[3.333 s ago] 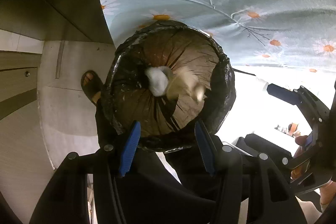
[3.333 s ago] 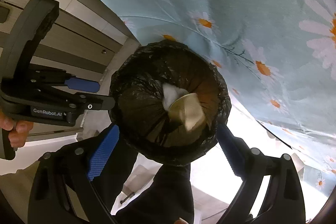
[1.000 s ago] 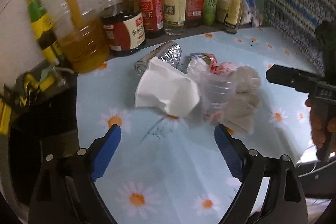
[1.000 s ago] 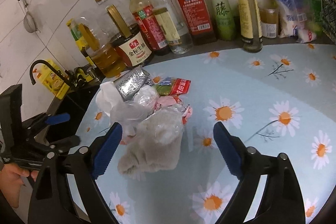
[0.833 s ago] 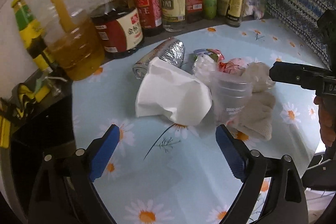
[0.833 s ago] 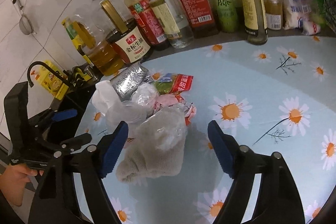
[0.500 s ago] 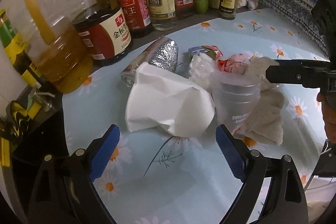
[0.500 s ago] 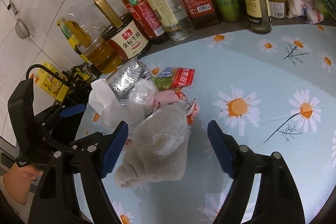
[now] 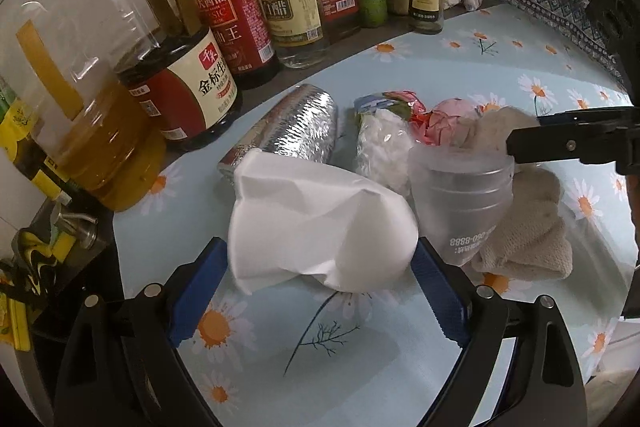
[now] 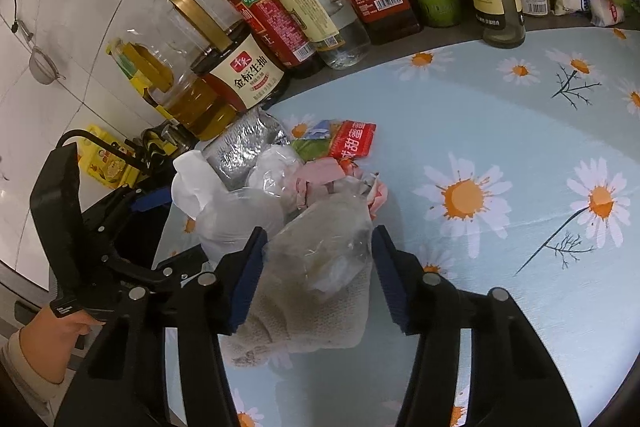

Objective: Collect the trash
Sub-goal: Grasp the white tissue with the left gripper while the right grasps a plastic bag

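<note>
Straddling a crumpled white tissue (image 9: 320, 219), the left gripper (image 9: 320, 291) sits wide open w/ nothing held, on a daisy-print tablecloth (image 10: 500, 131). The right gripper (image 10: 318, 267), jaws also apart, brackets a clear plastic wrapper (image 10: 324, 243) atop a beige cloth (image 10: 312, 319); neither pad visibly clamps. Sauce bottles (image 9: 240, 7) line the wall behind.
</note>
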